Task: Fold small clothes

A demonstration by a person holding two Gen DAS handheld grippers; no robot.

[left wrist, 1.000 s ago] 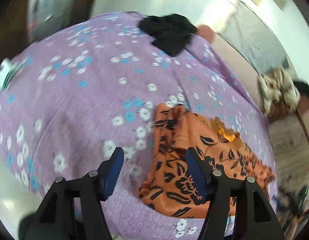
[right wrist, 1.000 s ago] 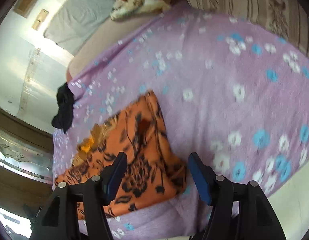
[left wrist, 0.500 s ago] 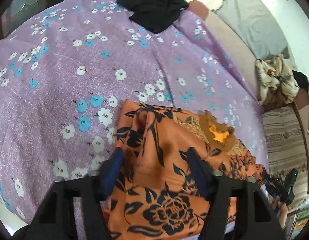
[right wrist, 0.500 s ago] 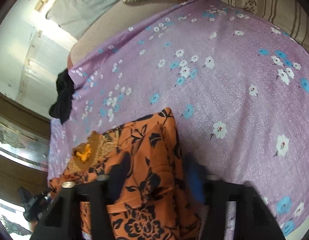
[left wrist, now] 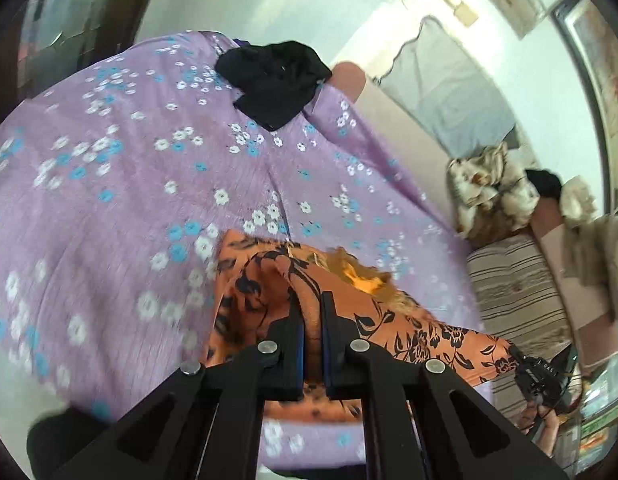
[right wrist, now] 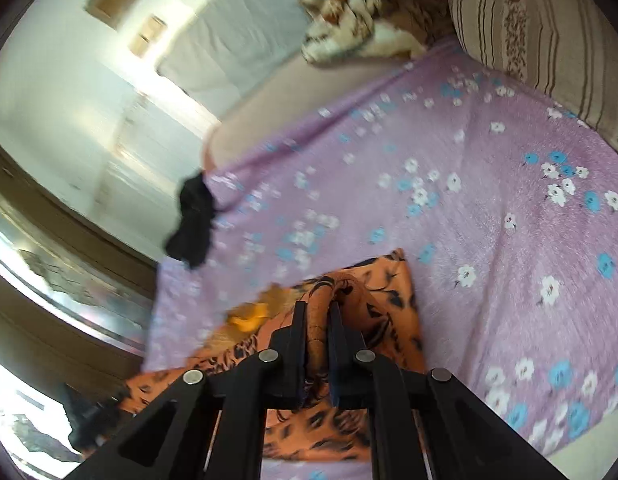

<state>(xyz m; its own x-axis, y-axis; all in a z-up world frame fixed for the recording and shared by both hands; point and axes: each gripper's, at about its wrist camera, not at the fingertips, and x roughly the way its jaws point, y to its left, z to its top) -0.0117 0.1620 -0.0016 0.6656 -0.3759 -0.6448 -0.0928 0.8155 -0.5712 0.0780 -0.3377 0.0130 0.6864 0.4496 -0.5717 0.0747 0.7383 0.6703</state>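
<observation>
Left gripper [left wrist: 312, 300] and right gripper [right wrist: 318, 309] are both pinching the orange floral garment [left wrist: 393, 320], its length running between them; black garment [left wrist: 275, 80] is lying well apart.

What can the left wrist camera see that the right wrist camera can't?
Only the left wrist view shows the right gripper from outside, low at the right edge. Only the right wrist view shows the dark wooden frame at left. Both show the orange floral garment pinched up, the black garment, the purple flowered sheet and the striped cushion.

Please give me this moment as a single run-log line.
left gripper: shut on orange garment | right gripper: shut on orange garment | black garment: untouched on bedsheet
</observation>
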